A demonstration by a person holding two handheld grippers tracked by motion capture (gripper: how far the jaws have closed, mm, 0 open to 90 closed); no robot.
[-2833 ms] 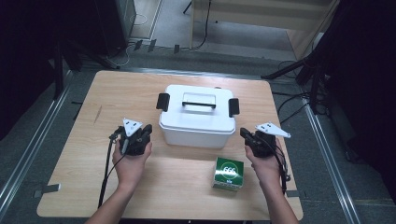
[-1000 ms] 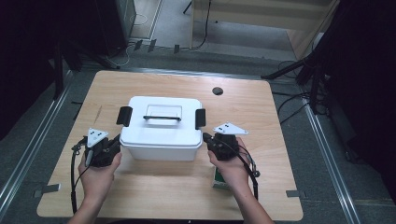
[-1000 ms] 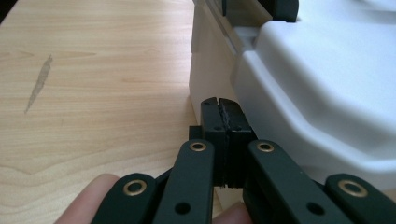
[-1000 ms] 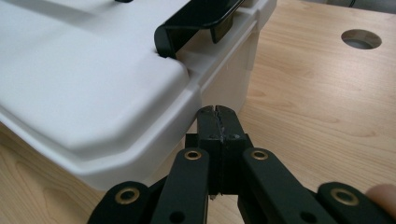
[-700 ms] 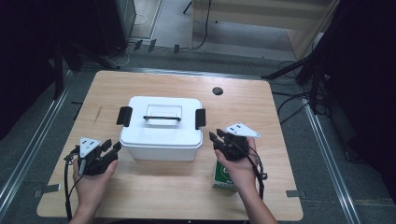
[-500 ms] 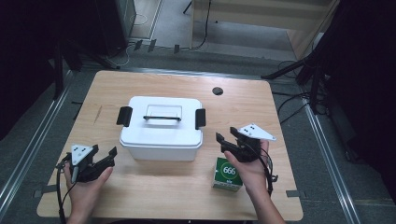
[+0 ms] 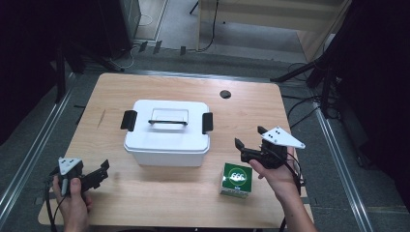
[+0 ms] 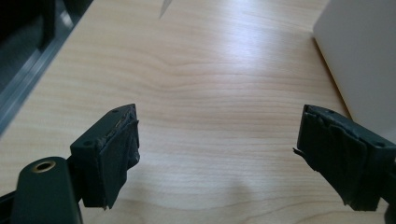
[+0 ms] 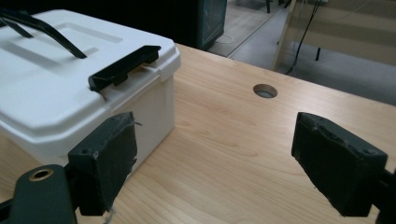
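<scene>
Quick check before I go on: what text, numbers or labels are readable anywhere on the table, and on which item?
"666": in white on the green top face of the small green and white carton.
Smaller print on that carton: too small to read.
White lidded storage box: no readable text.

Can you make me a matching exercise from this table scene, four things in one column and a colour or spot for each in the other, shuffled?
Things:
1. storage box
2. small carton
3. round hole
4. lid latches

Descriptions:
A. green and white, at the table's near right
B. black, one at each end of the lid
C. white, mid-table, with a thin black handle
D. dark, in the tabletop near the far edge

Pairs: 1-C, 2-A, 3-D, 4-B
</scene>
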